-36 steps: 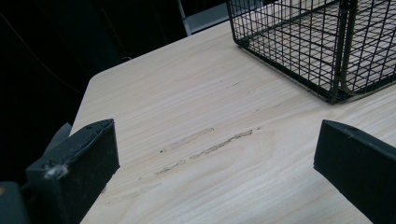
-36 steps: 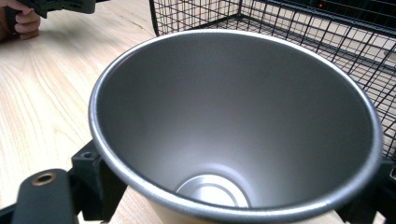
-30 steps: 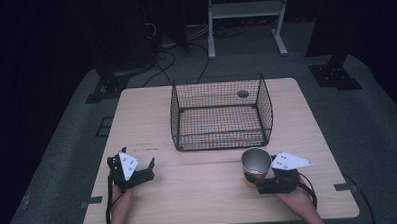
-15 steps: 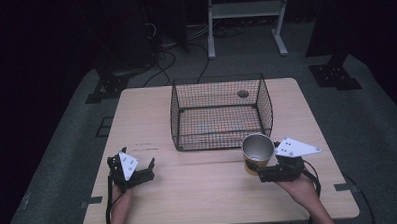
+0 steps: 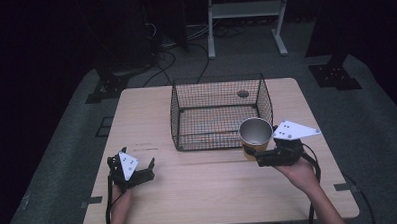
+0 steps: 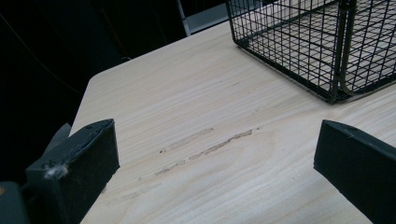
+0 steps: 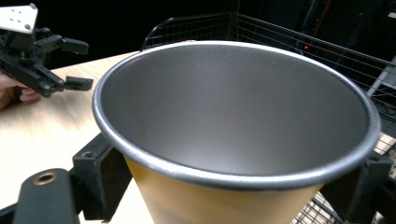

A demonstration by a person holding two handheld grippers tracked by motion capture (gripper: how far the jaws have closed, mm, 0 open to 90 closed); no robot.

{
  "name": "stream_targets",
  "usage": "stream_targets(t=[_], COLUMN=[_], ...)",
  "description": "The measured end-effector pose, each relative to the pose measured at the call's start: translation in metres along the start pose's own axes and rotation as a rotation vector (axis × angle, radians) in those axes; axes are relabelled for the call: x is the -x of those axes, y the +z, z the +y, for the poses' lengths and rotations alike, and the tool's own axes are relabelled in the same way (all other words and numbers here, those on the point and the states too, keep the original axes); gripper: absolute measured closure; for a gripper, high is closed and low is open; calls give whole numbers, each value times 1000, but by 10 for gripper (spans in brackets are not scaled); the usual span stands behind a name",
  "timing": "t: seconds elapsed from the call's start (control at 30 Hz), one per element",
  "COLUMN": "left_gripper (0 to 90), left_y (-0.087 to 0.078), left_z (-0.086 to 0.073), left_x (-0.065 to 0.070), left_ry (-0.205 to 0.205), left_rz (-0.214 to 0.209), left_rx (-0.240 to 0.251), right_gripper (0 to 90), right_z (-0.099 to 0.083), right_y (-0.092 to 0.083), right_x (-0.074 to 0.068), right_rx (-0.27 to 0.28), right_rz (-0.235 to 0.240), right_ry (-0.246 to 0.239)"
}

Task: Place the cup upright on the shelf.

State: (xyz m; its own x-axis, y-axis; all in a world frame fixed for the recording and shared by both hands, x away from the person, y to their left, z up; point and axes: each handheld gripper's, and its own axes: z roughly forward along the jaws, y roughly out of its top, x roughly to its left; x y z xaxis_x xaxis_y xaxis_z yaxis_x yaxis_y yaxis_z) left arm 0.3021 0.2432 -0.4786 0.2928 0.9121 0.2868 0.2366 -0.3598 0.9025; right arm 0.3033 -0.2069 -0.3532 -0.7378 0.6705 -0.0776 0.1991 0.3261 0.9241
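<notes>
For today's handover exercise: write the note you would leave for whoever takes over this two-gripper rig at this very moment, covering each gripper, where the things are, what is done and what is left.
Right gripper: shut on the cup, jaws on its yellow outer wall; cup upright, raised off the table at the near right corner of the wire basket.
Left gripper: open, holds nothing, low over the table's near left part.
Done: cup picked up and brought to the basket's edge.
Left: probably lift it over the rim, set it inside the basket, which looks empty, and release. Mind the wire rim.
</notes>
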Motion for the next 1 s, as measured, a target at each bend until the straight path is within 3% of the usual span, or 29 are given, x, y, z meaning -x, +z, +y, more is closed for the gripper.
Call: stream_targets(t=[0.43,1.0], left_gripper=[0,0], left_y=[0,0], left_z=[0,0], left_x=[0,0], left_ry=[-1,-2], left_rz=[-2,-3], left_rx=[1,2], right_gripper=[141,141], right_z=[38,70], right_y=[15,48], right_x=[16,23], right_rx=[-14,-47], right_rz=[31,60], right_ry=[-15,-44])
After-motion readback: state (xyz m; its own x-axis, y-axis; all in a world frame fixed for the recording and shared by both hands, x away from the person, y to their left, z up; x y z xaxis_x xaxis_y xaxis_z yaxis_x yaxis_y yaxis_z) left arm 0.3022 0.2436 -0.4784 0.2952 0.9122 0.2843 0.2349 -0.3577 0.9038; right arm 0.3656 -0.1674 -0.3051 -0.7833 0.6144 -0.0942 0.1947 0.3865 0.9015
